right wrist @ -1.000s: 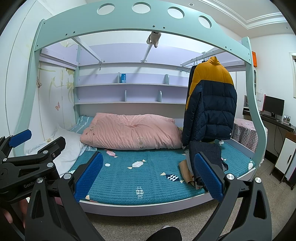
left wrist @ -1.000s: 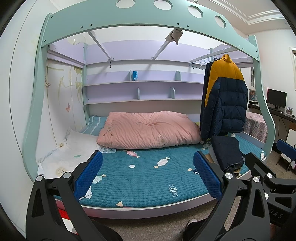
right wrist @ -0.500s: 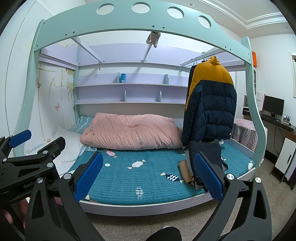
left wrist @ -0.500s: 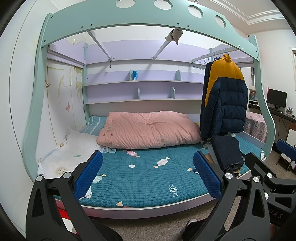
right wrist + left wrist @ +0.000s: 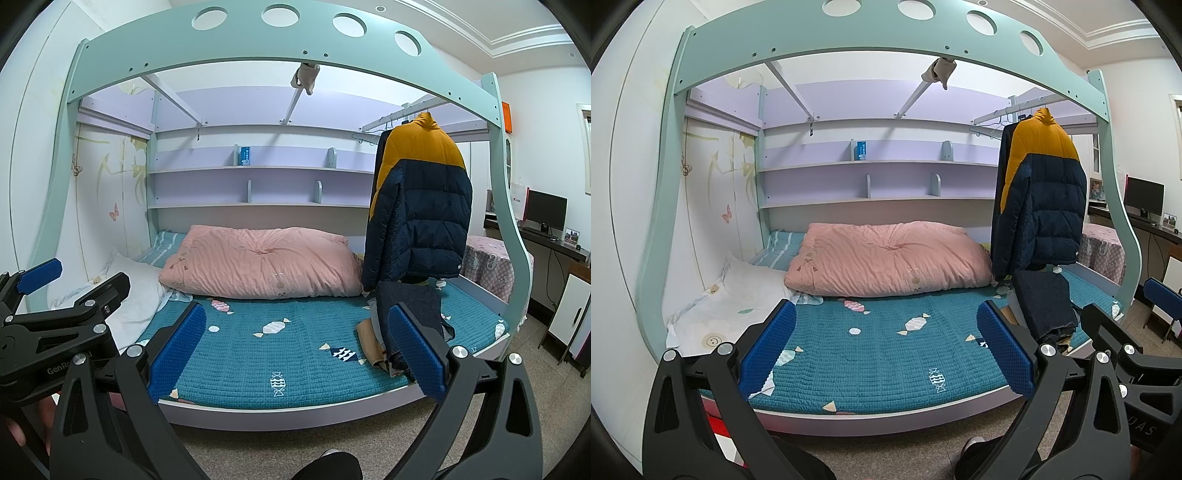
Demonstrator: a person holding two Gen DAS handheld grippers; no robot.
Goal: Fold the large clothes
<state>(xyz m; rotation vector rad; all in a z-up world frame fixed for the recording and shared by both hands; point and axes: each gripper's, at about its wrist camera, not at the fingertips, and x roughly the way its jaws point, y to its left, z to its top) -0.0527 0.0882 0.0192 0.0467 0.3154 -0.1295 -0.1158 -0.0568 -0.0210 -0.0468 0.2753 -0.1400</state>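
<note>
Left wrist view: nothing has shifted since the earlier frames. The left gripper (image 5: pixel 884 349) hangs with its blue pads (image 5: pixel 1004 350) spread wide and released, holding nothing, short of the bed's front edge. Between the fingers lies bare teal quilted mattress (image 5: pixel 879 354), open room right up to the pink duvet (image 5: pixel 890 258) beyond the fingertips. Just past the right finger, a pile of dark folded trousers (image 5: pixel 1043 306) rests on the mattress near its front right corner, below a hanging navy-and-yellow puffer jacket (image 5: pixel 1039 195). A white pillow (image 5: pixel 735 302) sits beyond the left finger.

Right wrist view: likewise unchanged. The right gripper (image 5: pixel 295 341) is also spread and empty, off the bed's front edge. The trousers (image 5: pixel 412 302) sit directly behind its right finger; the jacket (image 5: pixel 419 206) hangs above them. The left gripper (image 5: pixel 48 295) shows outside the left finger, a hand (image 5: pixel 26 424) beneath it.
</note>
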